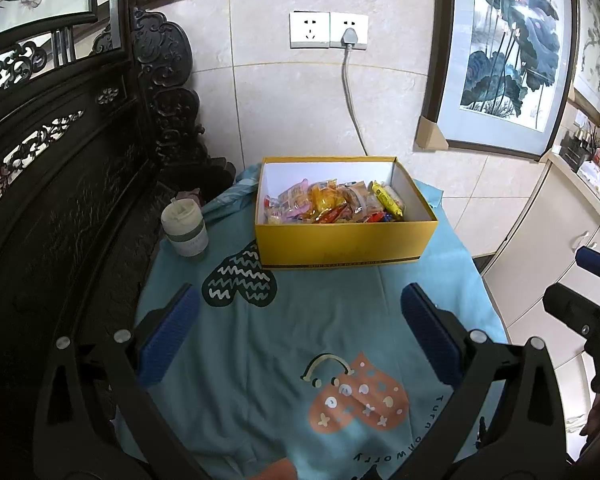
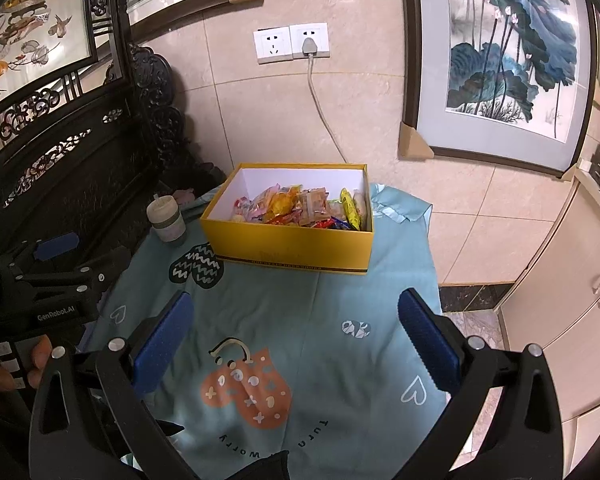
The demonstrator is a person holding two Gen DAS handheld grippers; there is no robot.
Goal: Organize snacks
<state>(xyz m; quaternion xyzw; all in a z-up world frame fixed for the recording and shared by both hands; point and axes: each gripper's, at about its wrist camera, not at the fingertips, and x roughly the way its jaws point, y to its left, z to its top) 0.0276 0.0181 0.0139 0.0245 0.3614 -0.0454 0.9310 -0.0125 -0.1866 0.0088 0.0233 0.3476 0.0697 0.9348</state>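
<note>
Fingers on both grippers spread wide with nothing between them, hovering over the teal cloth.

The left gripper (image 1: pixel 300 336) has its blue pads (image 1: pixel 172 332) released and apart, same deal with the right gripper (image 2: pixel 296 332), whose pads (image 2: pixel 162 340) frame an orange mitten-looking print on the tablecloth (image 2: pixel 340 304). Straight ahead of both sets of fingers sits the yellow box (image 1: pixel 340 246), lid off, with the snacks (image 1: pixel 332 202) piled inside, a jumble of wrappers I can't really tell apart. Ahead and left of the fingers is a lidded cup (image 1: pixel 185 229), right by the box. A hand (image 2: pixel 4 368) is half cut off at the edge of the right view. The cord (image 1: pixel 350 92) from the wall socket disappears behind the box.
</note>
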